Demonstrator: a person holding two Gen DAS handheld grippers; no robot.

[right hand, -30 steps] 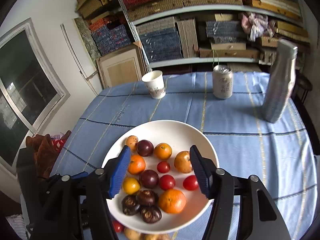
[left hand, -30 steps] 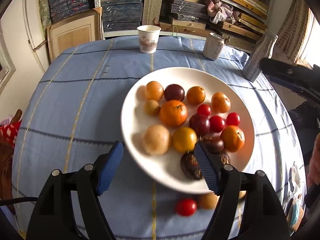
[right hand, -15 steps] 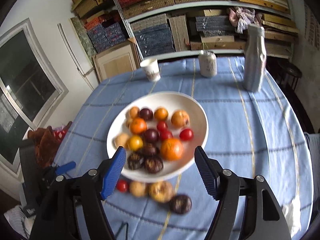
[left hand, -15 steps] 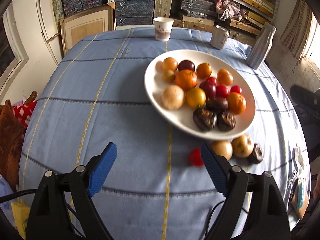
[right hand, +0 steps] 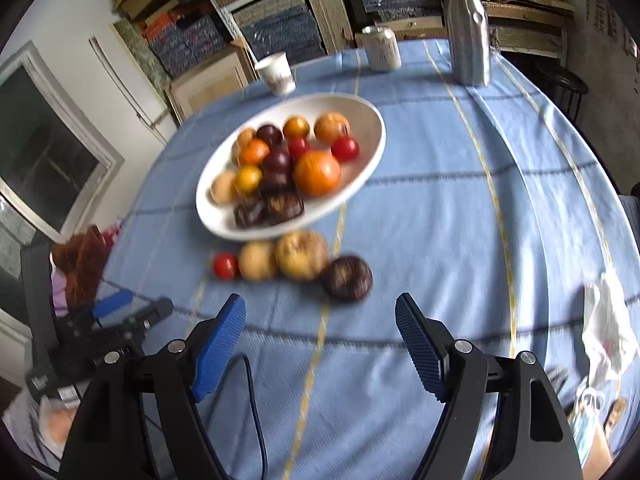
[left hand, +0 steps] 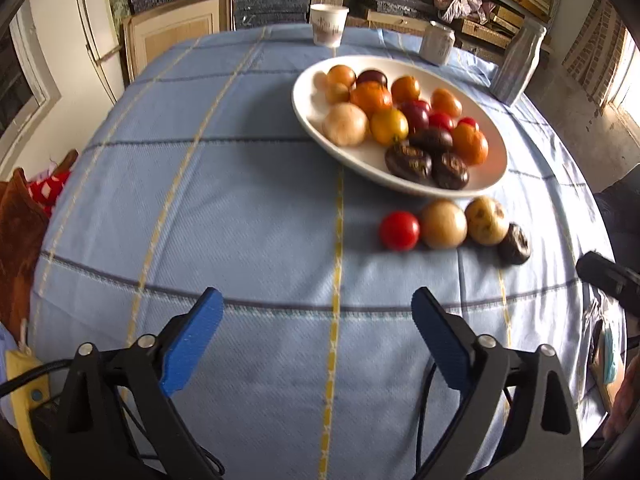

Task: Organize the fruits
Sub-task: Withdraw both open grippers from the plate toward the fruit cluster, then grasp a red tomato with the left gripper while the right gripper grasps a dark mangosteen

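both wrist views look forward over the table, sharing the white plate (left hand: 316,120) (right hand: 372,148), left view from further left

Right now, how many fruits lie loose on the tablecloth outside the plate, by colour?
Red tomato: 1
Tan round fruit: 1
Yellow spotted fruit: 1
Dark wrinkled fruit: 1
Total: 4
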